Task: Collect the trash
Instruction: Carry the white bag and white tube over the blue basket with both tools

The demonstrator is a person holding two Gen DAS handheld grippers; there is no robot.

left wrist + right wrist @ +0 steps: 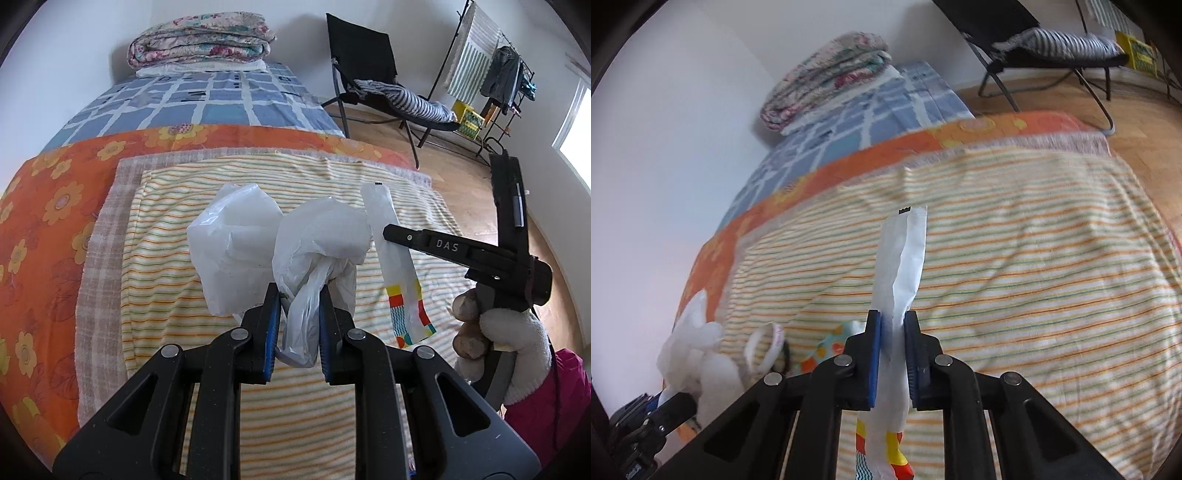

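The white wrapper [903, 266], a long flattened strip with a bright patterned end of red, yellow and teal, is pinched across its middle by the right gripper [894, 345], whose blue pads are clamped on it; in the right wrist view its long axis runs straight away from the camera, plain white end pointing far and slightly up, patterned end hanging near and below the fingers. From the left wrist view the same wrapper [400, 266] stands steeply above the bed, white end up and far, patterned end down and near, with the right gripper [391, 233] reaching in from the right, held by a hand [476, 325] in a white cuff. Just left of it, the left gripper [297, 301] is clenched on the gathered neck of a crumpled white plastic bag [273, 240], whose puffed body billows up and far from the pads; bag and wrapper hang close together, nearly touching. Both are lifted above a striped blanket [229, 177] spread over the near part of the bed, with an orange flowered sheet [48, 206] to the left and a blue checked cover [207, 99] farther off. The bed's right edge drops to bare wooden floor [461, 177], open toward a black folding chair [365, 70].
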